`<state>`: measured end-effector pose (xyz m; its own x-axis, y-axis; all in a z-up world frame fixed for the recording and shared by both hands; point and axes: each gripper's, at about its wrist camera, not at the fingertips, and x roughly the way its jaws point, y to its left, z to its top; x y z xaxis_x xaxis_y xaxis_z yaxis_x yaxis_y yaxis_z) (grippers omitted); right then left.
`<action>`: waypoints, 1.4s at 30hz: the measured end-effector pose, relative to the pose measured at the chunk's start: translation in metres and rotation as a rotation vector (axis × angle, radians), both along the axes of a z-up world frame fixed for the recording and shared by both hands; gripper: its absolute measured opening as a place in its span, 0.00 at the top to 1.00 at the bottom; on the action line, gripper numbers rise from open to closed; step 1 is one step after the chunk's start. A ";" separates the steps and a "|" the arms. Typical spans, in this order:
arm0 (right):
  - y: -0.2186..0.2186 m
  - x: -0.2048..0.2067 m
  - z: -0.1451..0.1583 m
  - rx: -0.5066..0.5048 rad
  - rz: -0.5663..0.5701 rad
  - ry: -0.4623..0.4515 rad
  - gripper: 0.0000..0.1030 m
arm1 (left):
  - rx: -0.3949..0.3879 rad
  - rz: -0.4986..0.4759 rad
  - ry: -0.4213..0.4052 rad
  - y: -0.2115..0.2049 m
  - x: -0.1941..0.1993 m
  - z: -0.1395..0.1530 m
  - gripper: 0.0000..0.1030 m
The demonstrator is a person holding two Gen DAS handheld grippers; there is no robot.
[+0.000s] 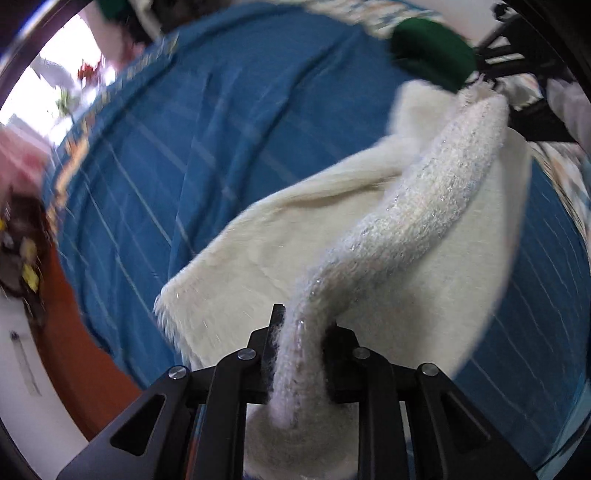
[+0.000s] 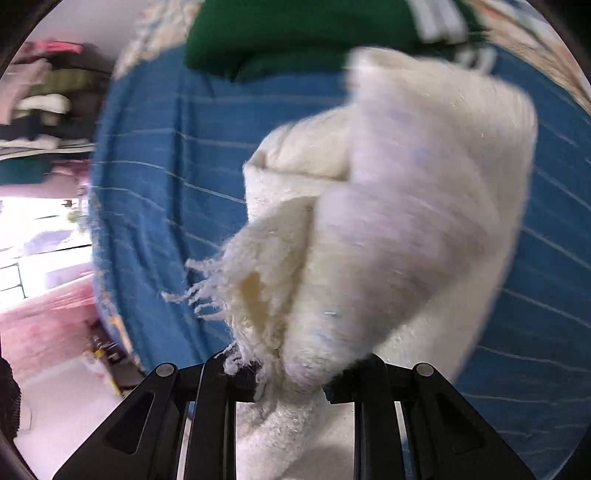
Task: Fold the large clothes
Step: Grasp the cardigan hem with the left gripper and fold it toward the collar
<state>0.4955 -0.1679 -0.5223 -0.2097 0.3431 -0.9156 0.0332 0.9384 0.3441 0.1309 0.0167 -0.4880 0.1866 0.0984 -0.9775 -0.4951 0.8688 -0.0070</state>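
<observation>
A fluffy cream-white knit garment (image 1: 258, 266) lies on a blue bedsheet (image 1: 177, 140). My left gripper (image 1: 301, 343) is shut on a sparkly edge of it, which stretches away toward the far right, where the other gripper (image 1: 517, 62) holds it. In the right wrist view my right gripper (image 2: 291, 373) is shut on a bunched, fringed part of the same garment (image 2: 388, 221), lifted above the blue sheet (image 2: 166, 166). The fabric hides both sets of fingertips.
A folded dark green garment (image 2: 295, 33) lies at the far end of the bed; it also shows in the left wrist view (image 1: 432, 48). The bed's left edge drops to an orange-brown side (image 1: 85, 362) and floor (image 2: 55, 387). Shelves of clothes (image 2: 48, 92) stand at the left.
</observation>
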 end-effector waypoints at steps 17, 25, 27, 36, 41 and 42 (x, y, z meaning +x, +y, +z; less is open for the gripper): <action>-0.130 0.040 0.036 0.078 -0.063 -0.282 0.25 | -0.102 0.305 -0.072 0.114 -0.073 -0.011 0.25; -0.185 0.056 -0.110 0.320 -0.191 -0.061 0.24 | -0.041 0.262 0.008 0.100 -0.050 -0.071 0.15; -0.180 0.060 -0.118 0.398 -0.214 -0.126 0.22 | -0.035 0.245 0.010 0.104 -0.046 -0.072 0.15; -0.227 0.012 -0.072 0.519 -0.492 -0.234 0.91 | 0.069 0.169 0.045 0.111 -0.024 -0.052 0.16; -0.342 -0.106 -0.034 0.431 -0.801 -0.241 0.92 | 0.075 0.248 -0.010 0.122 -0.039 -0.010 0.16; -0.363 -0.133 -0.030 0.409 -0.845 -0.226 0.92 | 0.070 0.257 -0.014 0.122 -0.041 -0.006 0.16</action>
